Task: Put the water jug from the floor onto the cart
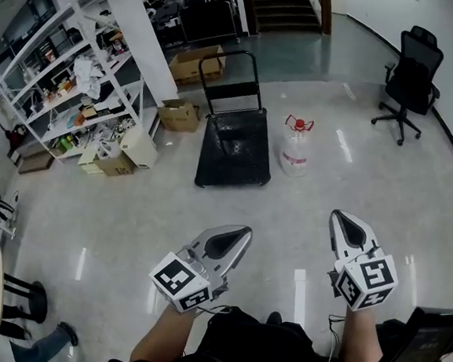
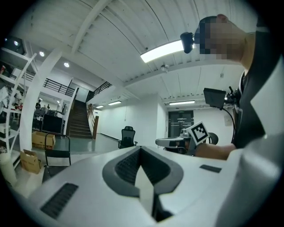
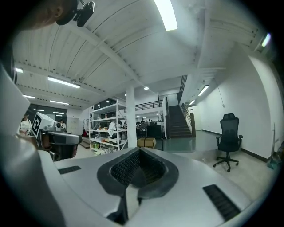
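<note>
The water jug (image 1: pixel 295 151), clear with a red cap and red handle, stands upright on the glossy floor just right of the black platform cart (image 1: pixel 235 149). The cart's deck is bare and its push handle (image 1: pixel 231 78) is at the far end. My left gripper (image 1: pixel 246 230) and right gripper (image 1: pixel 338 215) are held side by side, well short of the jug and cart, both pointing toward them. Both are shut with nothing between the jaws. The left gripper view shows the shut left gripper (image 2: pixel 141 148) and the cart handle (image 2: pixel 57 155). The jug appears in neither gripper view.
White shelving (image 1: pixel 69 84) full of clutter lines the left side, with cardboard boxes (image 1: pixel 179 115) on the floor beside it and one (image 1: pixel 197 62) behind the cart. A black office chair (image 1: pixel 411 78) stands at the far right. Stairs (image 1: pixel 285 8) rise at the back.
</note>
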